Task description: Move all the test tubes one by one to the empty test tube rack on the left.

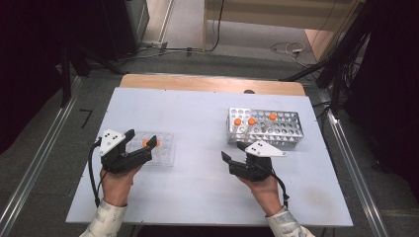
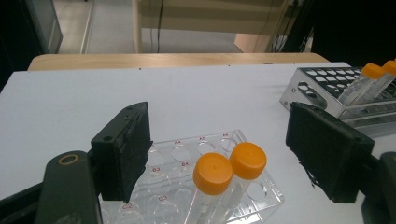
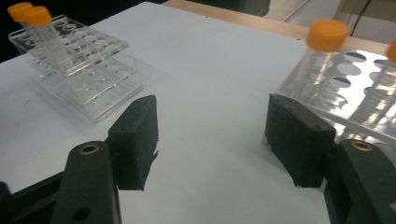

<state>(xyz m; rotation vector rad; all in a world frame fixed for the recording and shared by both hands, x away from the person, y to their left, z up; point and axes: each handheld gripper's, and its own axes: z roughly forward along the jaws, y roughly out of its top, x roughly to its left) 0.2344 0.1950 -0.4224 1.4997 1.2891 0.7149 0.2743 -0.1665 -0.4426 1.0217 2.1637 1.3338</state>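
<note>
Table (image 1: 197,197): pale blue-white sheet over a wooden top, a strip of wood showing along the far edge.

Left gripper (image 1: 140,142): held in the person's left hand (image 1: 116,182) at the near-left of the table. Jaws stand wide apart with nothing clamped between them. They hang over the near edge of the clear rack; in the left gripper view (image 2: 219,154) the two orange caps sit in the gap between the jaws, touching neither.

Clear rack (image 1: 163,148): see-through plastic well rack, left half of the table, wells marked with small red letters and numbers. Holds two orange-capped tubes (image 2: 212,186) standing side by side, caps touching or nearly so, both leaning slightly.

Right gripper (image 1: 236,152): held in the person's right hand (image 1: 266,190) at the near-right. Jaws spread wide, holding nothing, over bare table just in front of the metal rack. In the right gripper view (image 3: 212,140) its right jaw lies close beside the rack's near corner; contact cannot be told.

Metal rack (image 1: 281,129): perforated silver tube rack, right half of the table, beyond the right gripper. Carries three orange-capped tubes (image 1: 252,123) towards its left end, upright or slightly tilted.

The two racks lie well apart.
</note>
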